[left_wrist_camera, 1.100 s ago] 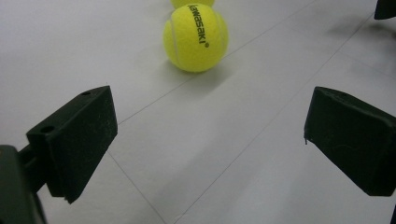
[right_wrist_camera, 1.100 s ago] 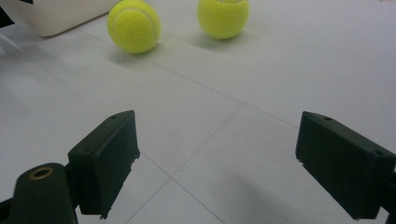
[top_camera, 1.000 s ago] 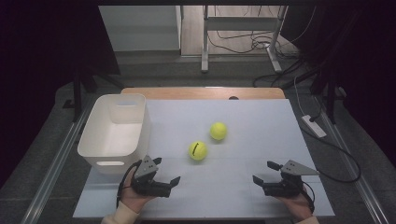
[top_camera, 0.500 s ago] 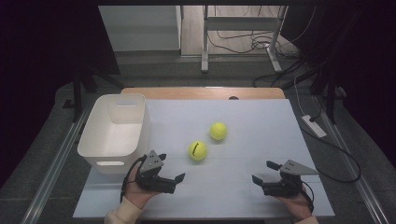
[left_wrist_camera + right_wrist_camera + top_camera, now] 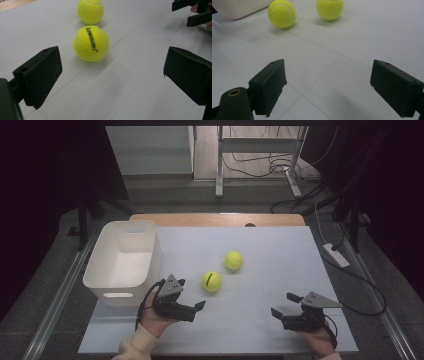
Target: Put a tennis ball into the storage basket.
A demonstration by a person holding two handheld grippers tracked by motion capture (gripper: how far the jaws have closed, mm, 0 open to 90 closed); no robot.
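Tennis balls (image 5: 212, 281) both on table, bin (image 5: 112, 285) empty; left gripper (image 5: 199, 309) and right gripper (image 5: 281, 306) wide open, holding nothing.

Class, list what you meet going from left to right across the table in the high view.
White bin → left gripper → printed tennis ball → second tennis ball → right gripper.
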